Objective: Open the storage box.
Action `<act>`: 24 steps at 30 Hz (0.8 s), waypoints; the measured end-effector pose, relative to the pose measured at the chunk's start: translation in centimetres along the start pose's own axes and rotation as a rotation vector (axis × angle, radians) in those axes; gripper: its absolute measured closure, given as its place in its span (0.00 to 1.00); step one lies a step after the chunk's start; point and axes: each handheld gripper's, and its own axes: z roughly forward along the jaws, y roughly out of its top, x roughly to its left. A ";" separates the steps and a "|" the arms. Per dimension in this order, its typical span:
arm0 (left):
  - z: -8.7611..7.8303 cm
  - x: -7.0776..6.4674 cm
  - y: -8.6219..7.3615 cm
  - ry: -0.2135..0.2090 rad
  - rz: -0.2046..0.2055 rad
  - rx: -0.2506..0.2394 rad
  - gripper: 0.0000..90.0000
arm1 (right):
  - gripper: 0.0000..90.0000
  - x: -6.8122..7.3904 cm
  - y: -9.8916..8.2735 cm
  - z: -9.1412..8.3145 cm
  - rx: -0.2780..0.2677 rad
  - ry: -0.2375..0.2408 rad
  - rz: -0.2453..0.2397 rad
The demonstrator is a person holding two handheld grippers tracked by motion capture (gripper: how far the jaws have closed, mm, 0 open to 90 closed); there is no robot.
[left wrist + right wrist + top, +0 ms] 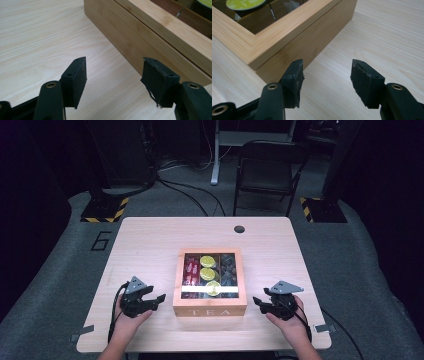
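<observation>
The tea box (210, 282) sits closed at mid-surface (150, 240). The left gripper (156, 300) and right gripper (259, 303) flank its front corners, fingers open and empty. Advisable: approach level, seat fingers squarely on the lid edge, not the base.

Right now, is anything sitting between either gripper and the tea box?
Nothing visible. The left gripper and right gripper flank the tea box, jaws open and empty, with bare table between each gripper and the box's side walls.
</observation>
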 end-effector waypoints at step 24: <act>-2.1 -2.4 0.9 -0.035 0.035 -0.021 0.44 | 0.48 2.5 1.7 -2.7 -0.101 0.019 0.015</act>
